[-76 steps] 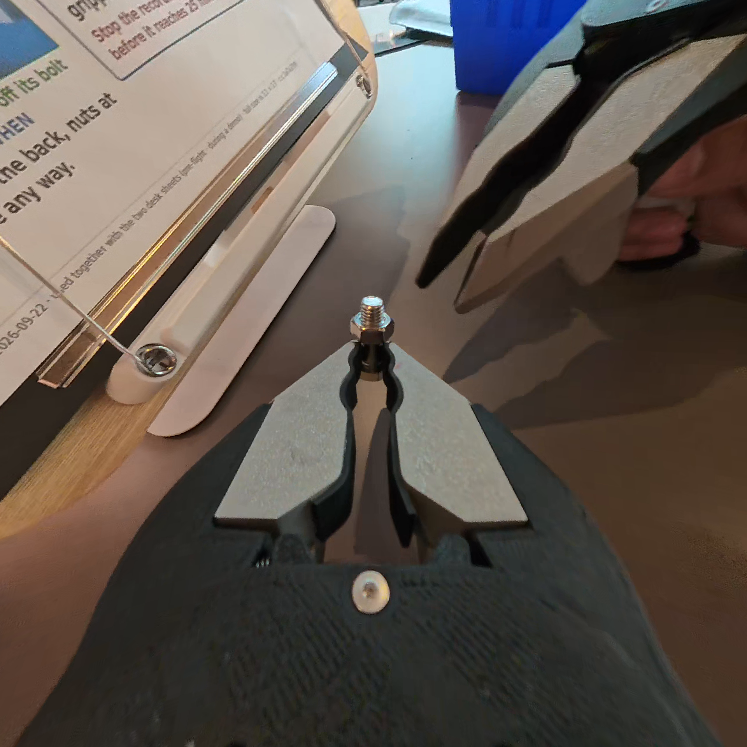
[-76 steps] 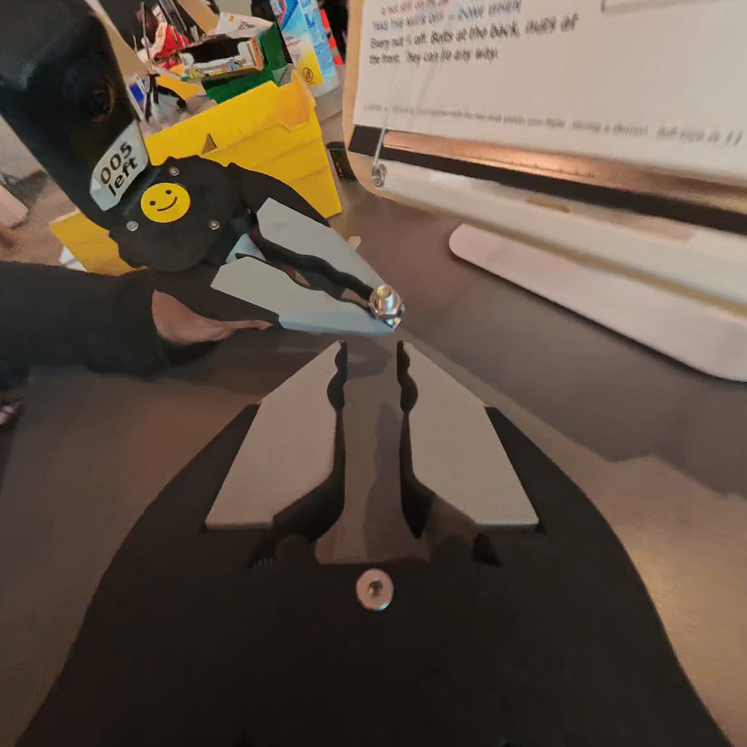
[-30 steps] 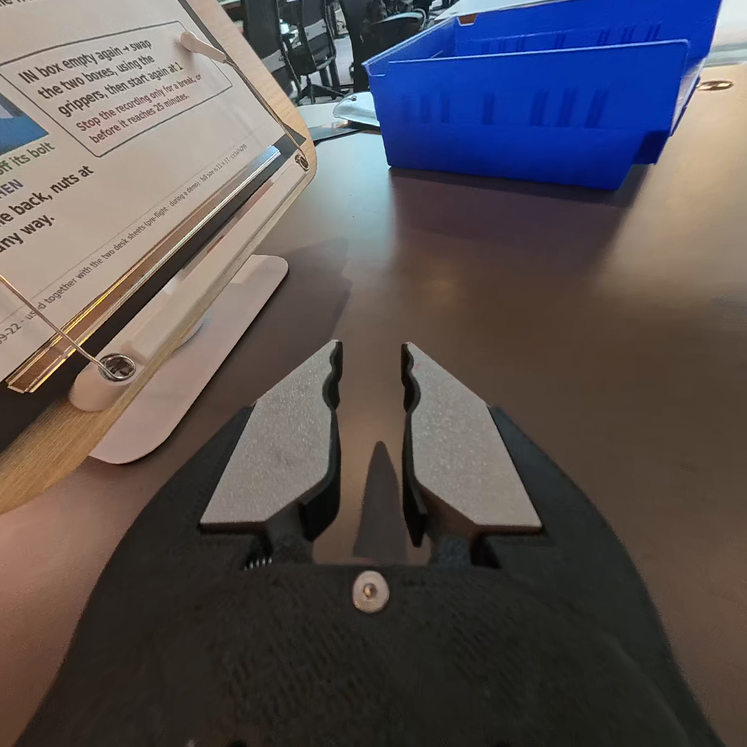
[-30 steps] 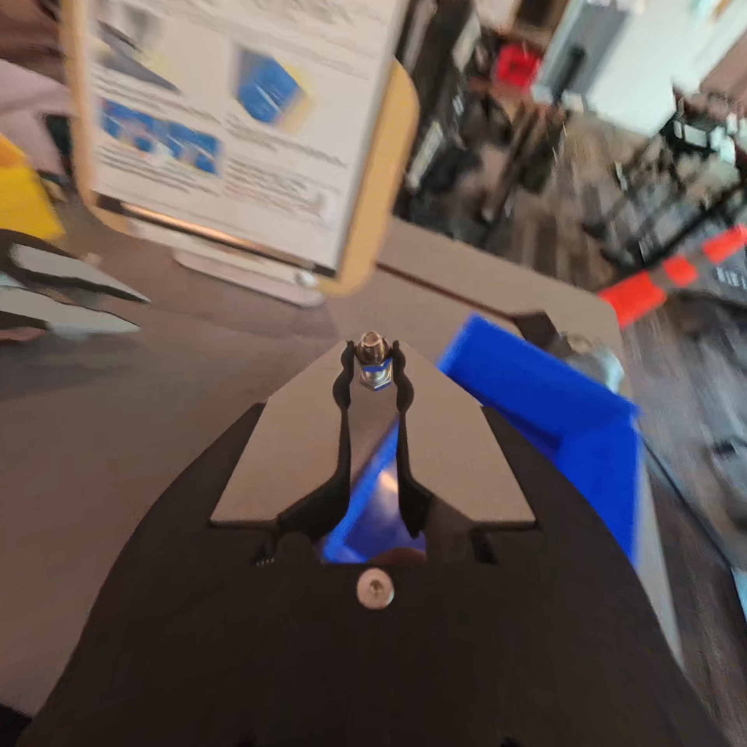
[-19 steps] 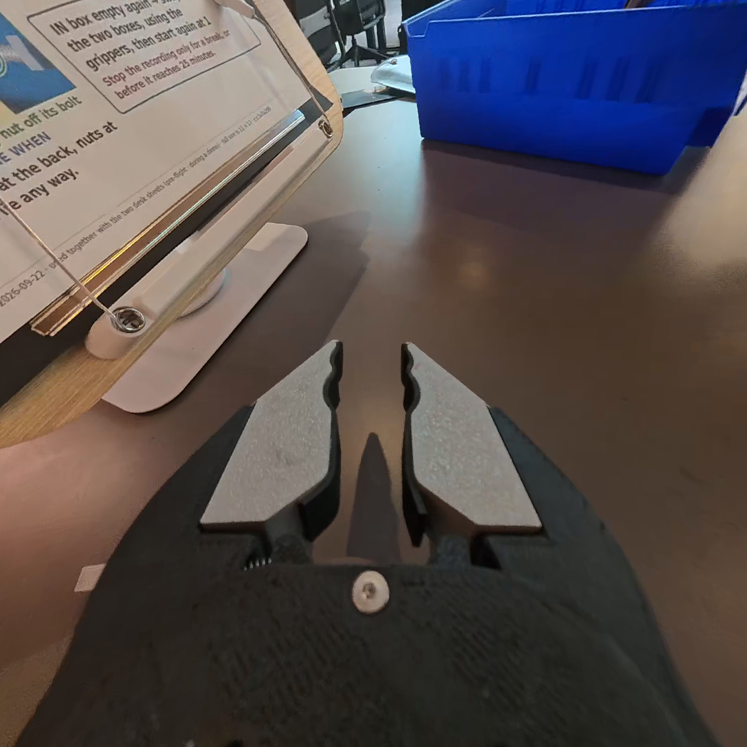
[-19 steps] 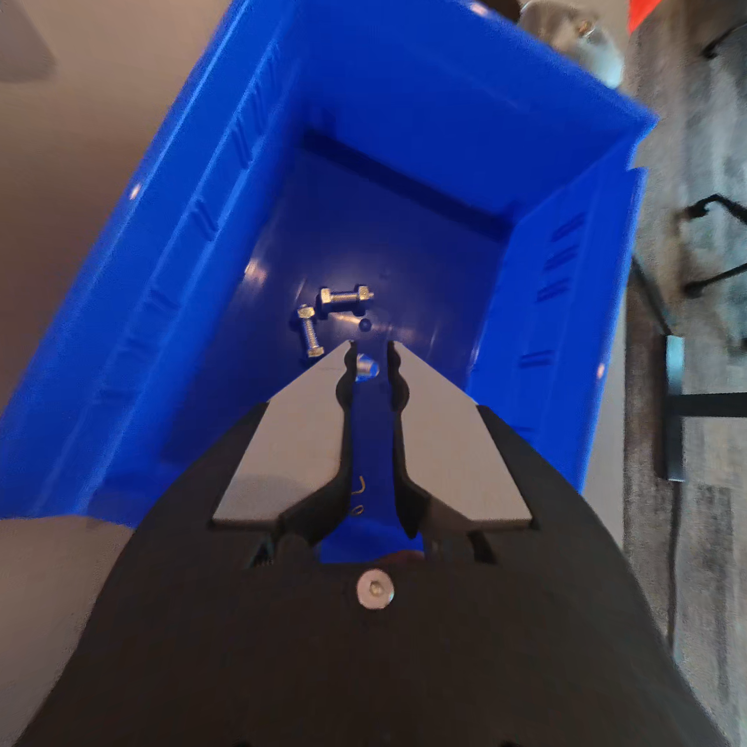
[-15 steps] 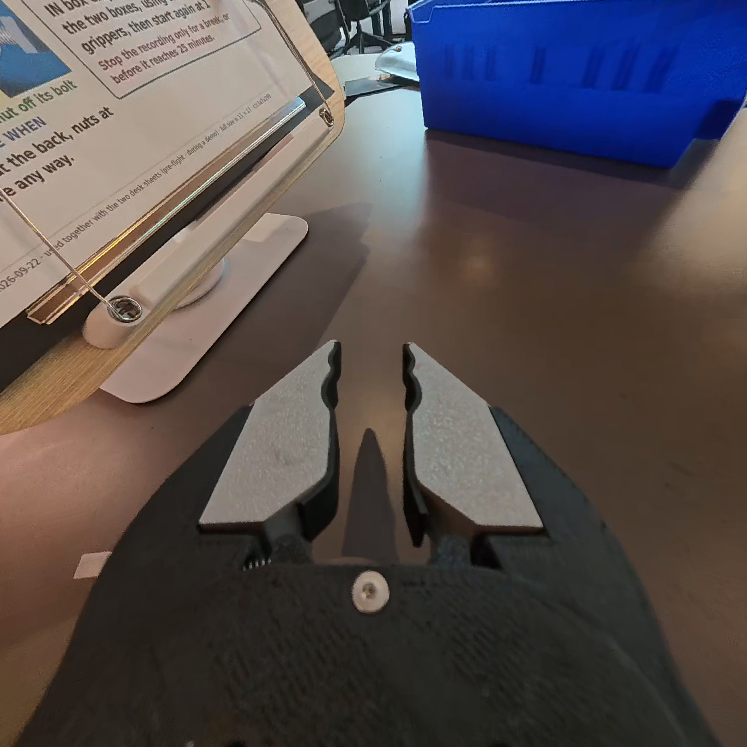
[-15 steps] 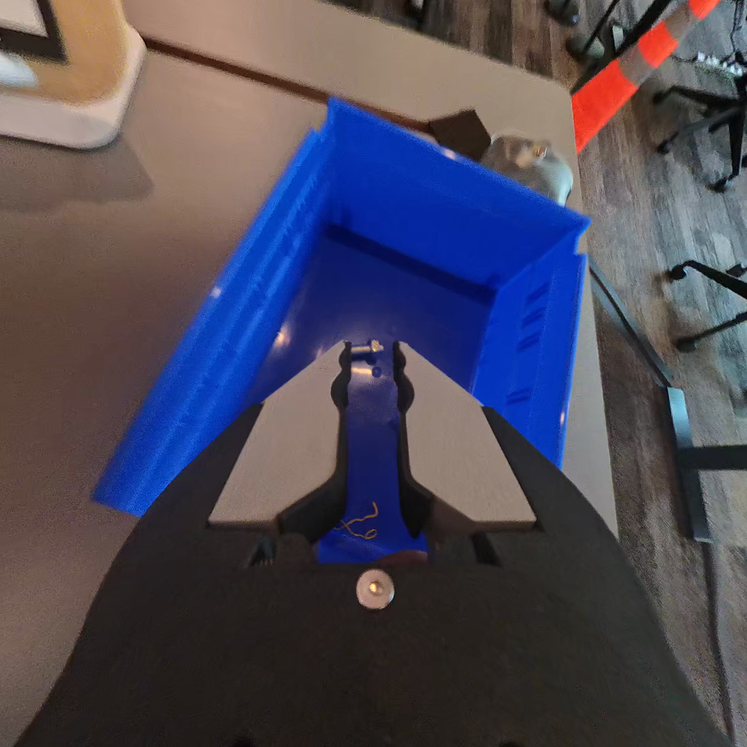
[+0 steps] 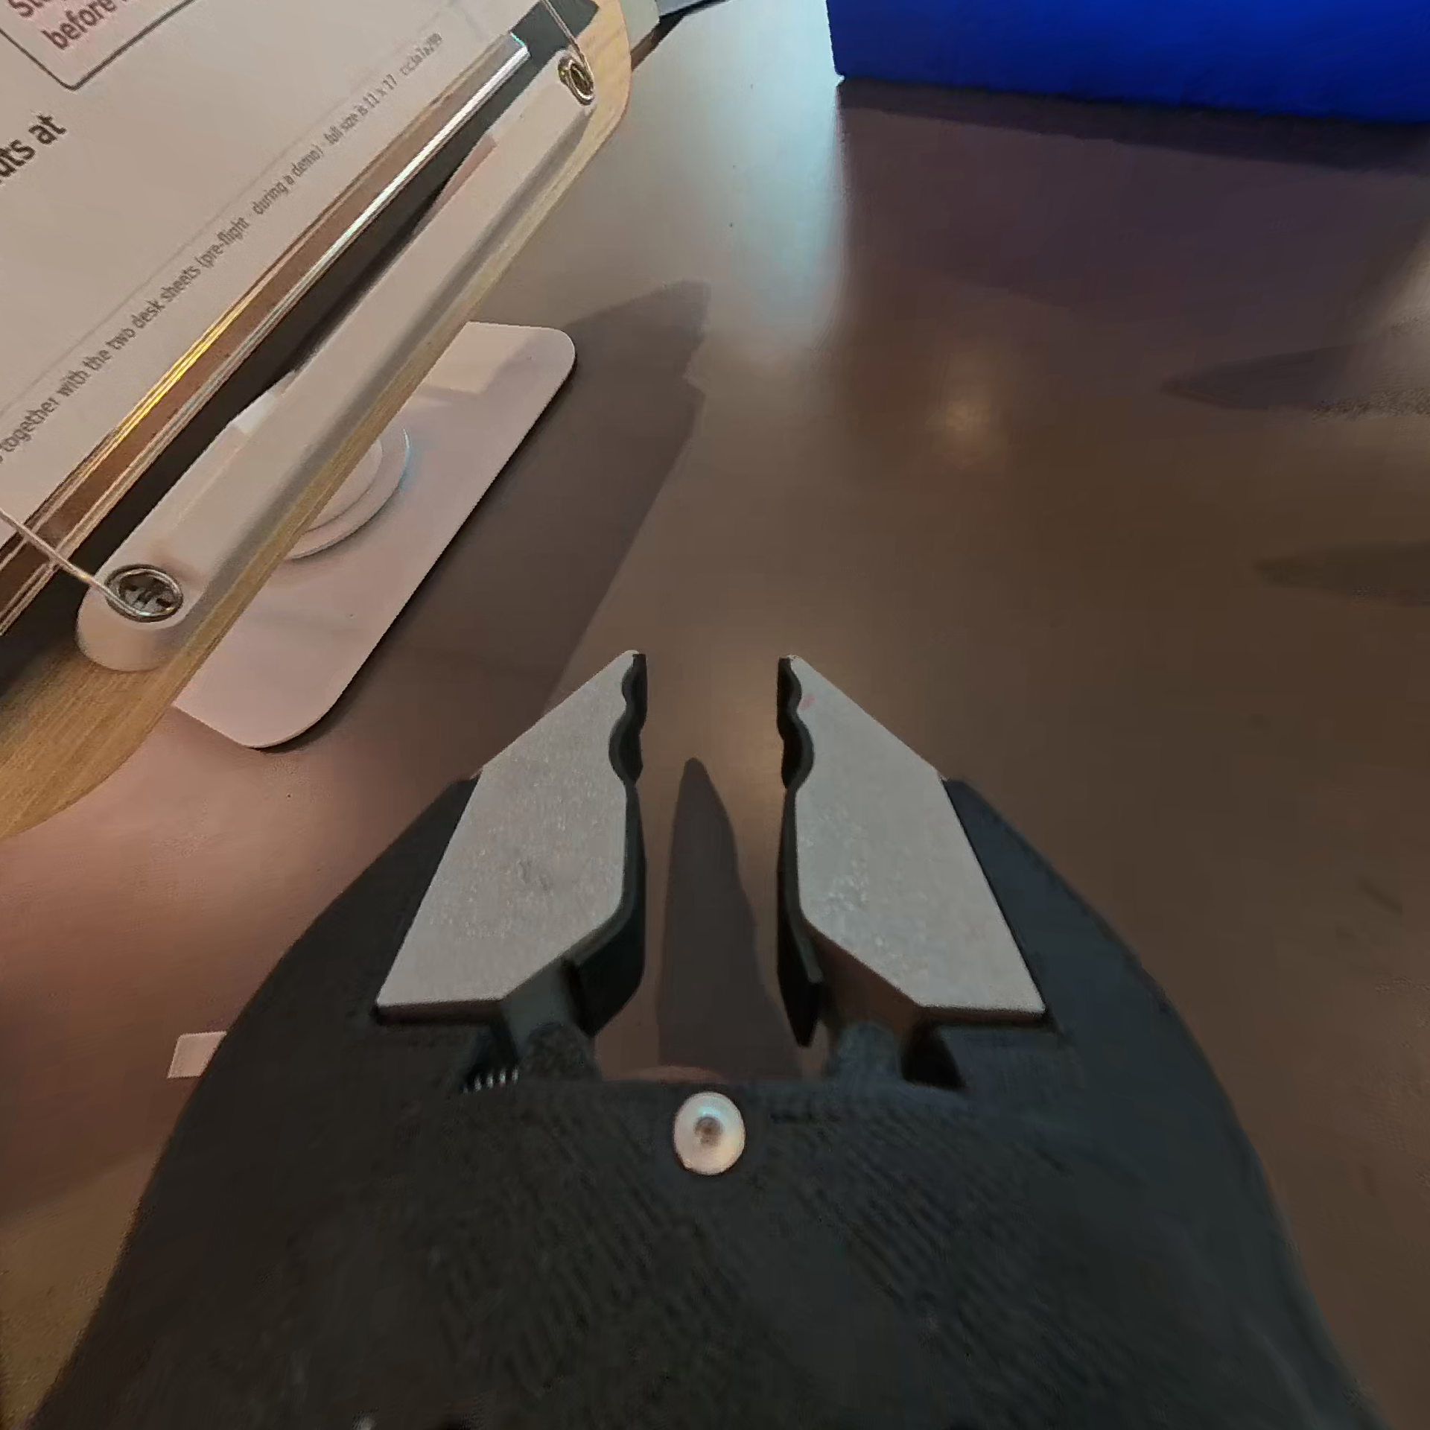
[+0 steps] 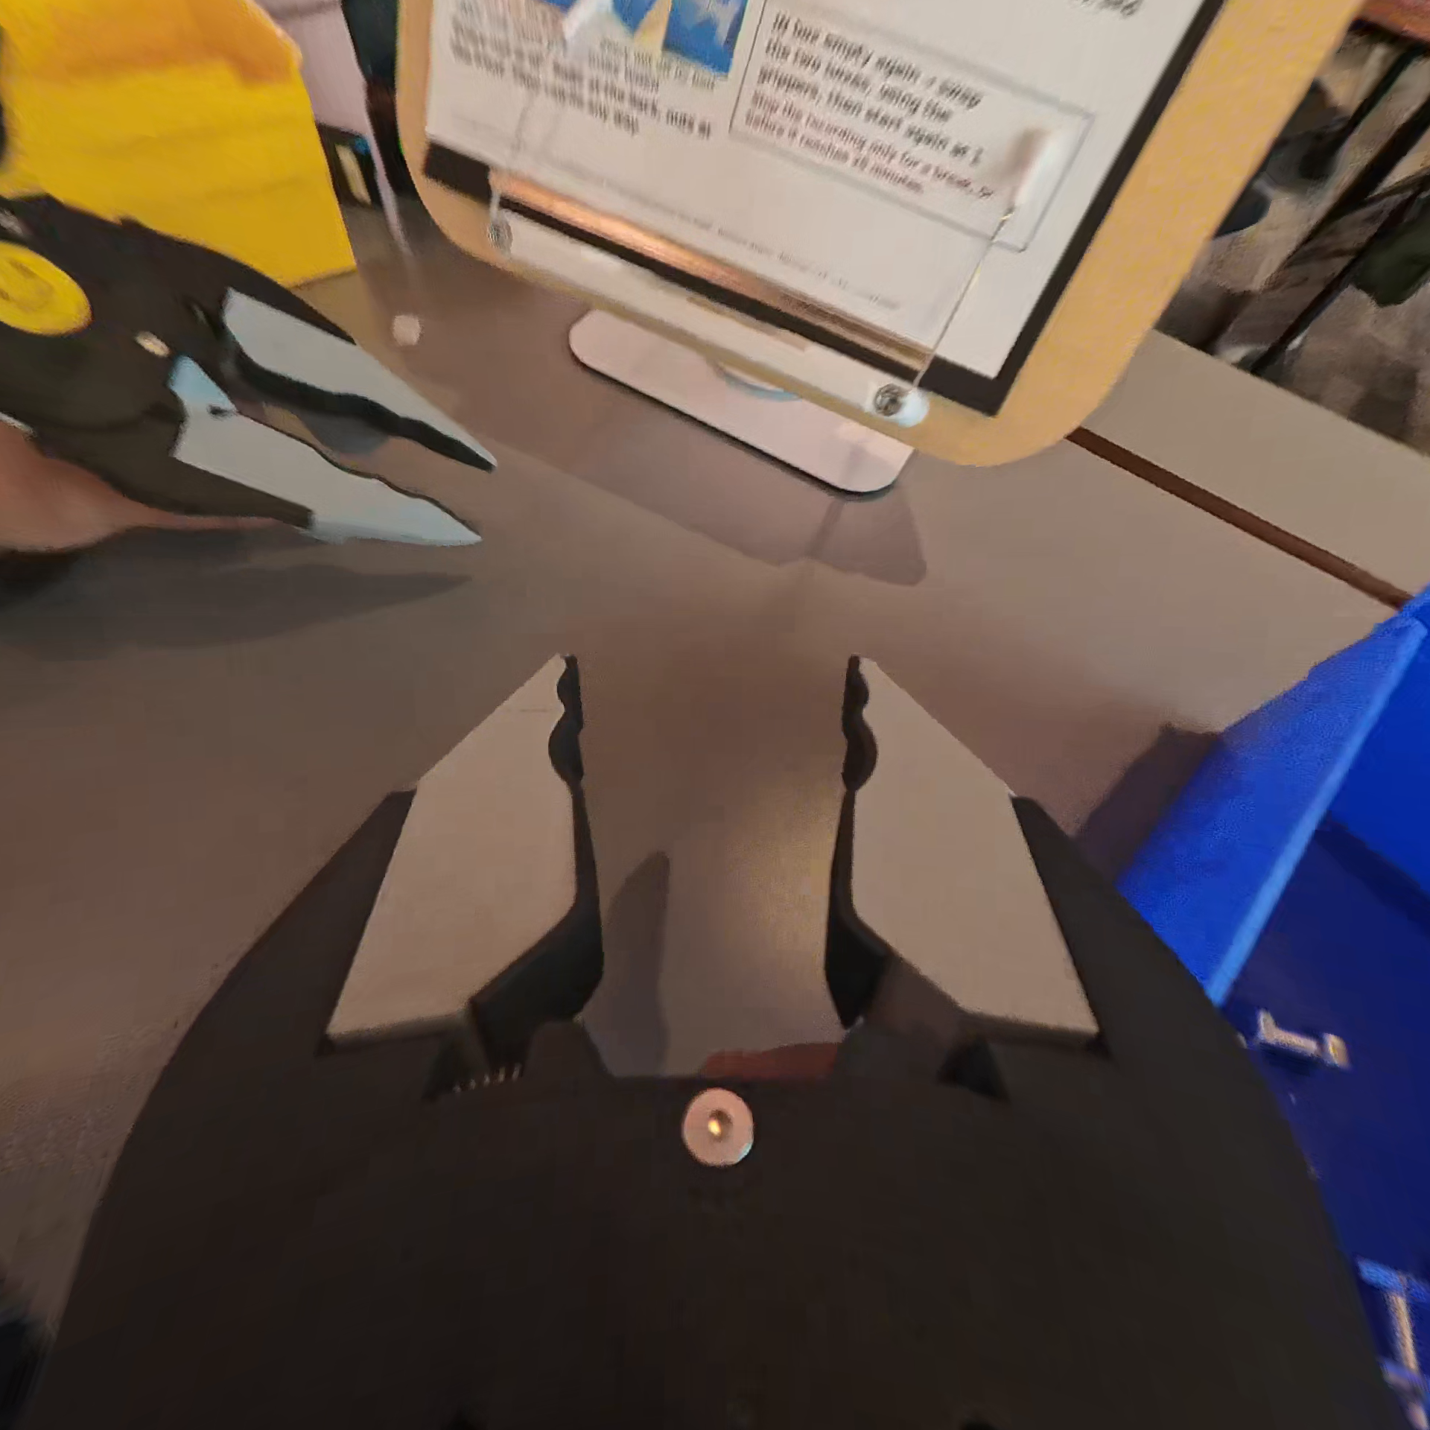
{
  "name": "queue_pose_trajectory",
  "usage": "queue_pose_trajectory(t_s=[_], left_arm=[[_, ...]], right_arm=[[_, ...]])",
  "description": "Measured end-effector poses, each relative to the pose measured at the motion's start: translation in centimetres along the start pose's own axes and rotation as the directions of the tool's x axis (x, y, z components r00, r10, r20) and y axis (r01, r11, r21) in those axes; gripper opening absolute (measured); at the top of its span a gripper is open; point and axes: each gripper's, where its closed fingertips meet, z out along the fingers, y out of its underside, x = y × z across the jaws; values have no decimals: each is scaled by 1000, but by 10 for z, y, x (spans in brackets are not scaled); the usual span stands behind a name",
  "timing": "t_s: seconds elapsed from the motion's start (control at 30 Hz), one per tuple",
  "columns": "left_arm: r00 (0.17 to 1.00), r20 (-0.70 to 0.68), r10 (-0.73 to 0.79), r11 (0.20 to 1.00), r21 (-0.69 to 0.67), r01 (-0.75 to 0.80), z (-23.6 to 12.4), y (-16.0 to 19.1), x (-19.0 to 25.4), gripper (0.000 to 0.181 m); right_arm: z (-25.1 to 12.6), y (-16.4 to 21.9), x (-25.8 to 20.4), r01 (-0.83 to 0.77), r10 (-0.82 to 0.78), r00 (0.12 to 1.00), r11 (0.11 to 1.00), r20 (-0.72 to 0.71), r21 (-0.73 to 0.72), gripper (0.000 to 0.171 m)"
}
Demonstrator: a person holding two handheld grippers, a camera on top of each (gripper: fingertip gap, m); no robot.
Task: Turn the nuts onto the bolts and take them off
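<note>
My right gripper is open wide and empty, low over the brown table. To its right stands a blue bin; small metal parts lie inside it, blurred. My left gripper is open with a narrow gap and holds nothing, just above the table. It also shows in the right wrist view at the left, pointing right. No bolt or nut is in either gripper.
A wooden document stand with a printed sheet and a white base stands at the back. A yellow bin is at the far left. The blue bin's wall shows top right. A small pale round thing lies by the stand. To reach the small pale round thing in a straight line is about 20 centimetres for my left fingers, about 35 centimetres for my right.
The right gripper held a bolt with a nut, swung over the blue bin, let it go, opened wide and swung back over the table. The left gripper crept forward toward the stand.
</note>
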Motion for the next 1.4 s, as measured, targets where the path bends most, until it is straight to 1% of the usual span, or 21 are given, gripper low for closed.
queue_pose_trajectory(t_s=[0.07, 0.13, 0.23, 0.3, 0.4, 0.47, 0.5, 0.53, 0.6, 0.67, 0.7, 0.77, 0.83, 1.0, 1.07, 1.1, 1.17, 1.23, 1.3, 1.37, 1.4], left_arm=[[1000, 0, 6, 1000, -12, -6, 1, 1, 1, 35], [1000, -10, 4, 1000, -26, -4, 2, 3, 2, 36], [1000, -24, 3, 999, -48, -4, 2, 7, 5, 41], [999, -32, 2, 998, -55, -4, 0, 9, 7, 41], [996, -77, -43, 995, -98, 35, -2, 15, 19, 42], [983, -155, -100, 986, -146, 78, -11, 25, 35, 51], [976, -181, -118, 984, -153, 91, -17, 29, 39, 55], [974, -191, -126, 985, -140, 100, -23, 29, 40, 56], [975, -188, -118, 988, -118, 97, -30, 30, 39, 55], [973, -205, -104, 986, -151, 73, -28, 35, 43, 54], [969, -227, -97, 983, -174, 58, -25, 38, 47, 54], [965, -247, -88, 985, -166, 47, -25, 36, 49, 53], [960, -265, -91, 985, -167, 47, -24, 35, 50, 52], [961, -271, -63, 988, -156, 20, -25, 34, 53, 53], [964, -263, -31, 991, -136, -5, -26, 32, 54, 56], [970, -244, -12, 993, -118, -18, -27, 30, 52, 58], [988, -151, 29, 994, -96, -44, -29, 25, 40, 60], [998, -46, 34, 996, -78, -37, -41, 15, 24, 61], [998, 48, -27, 998, -48, 30, -64, 6, 10, 60], [990, 68, -121, 992, -30, 123, -96, 7, 8, 62], [986, 83, -144, 989, -26, 147, -116, 11, 8, 61]], right_arm=[[30, 13, -6, 62, -63, 997, 997, -44, -42, 72], [54, 21, -12, 97, -99, 994, 993, -47, -61, 72], [81, 29, -19, 116, -117, 993, 992, -27, -58, 74], [92, 37, -21, 138, -140, 990, 986, -10, -94, 75], [98, 49, -15, 185, -189, 982, 976, -21, -116, 71], [102, 60, -14, 159, -160, 987, 974, 6, -160, 73], [103, 61, -13, 141, -140, 990, 976, 14, -167, 76], [103, 61, -14, 127, -125, 992, 978, 26, -165, 75], [103, 61, -14, 107, -102, 994, 981, 42, -160, 69], [105, 58, -16, 94, -84, 994, 985, 69, -147, 65], [106, 58, -17, 82, -70, 994, 986, 86, -148, 66], [106, 58, -20, 69, -52, 993, 986, 110, -153, 69], [107, 59, -22, 84, -66, 991, 984, 115, -157, 64], [107, 59, -27, 137, -119, 986, 978, 120, -156, 68], [105, 57, -31, 165, -149, 982, 977, 117, -136, 68], [103, 55, -35, 172, -157, 980, 977, 123, -123, 71], [99, 45, -43, 176, -165, 978, 982, 130, -73, 75], [93, 37, -48, 173, -169, 978, 985, 124, -20, 77], [85, 34, -48, 171, -171, 981, 985, 91, 6, 78], [67, 30, -45, 167, -168, 985, 985, 38, 32, 78], [53, 26, -46, 165, -166, 986, 985, 13, 56, 78]])
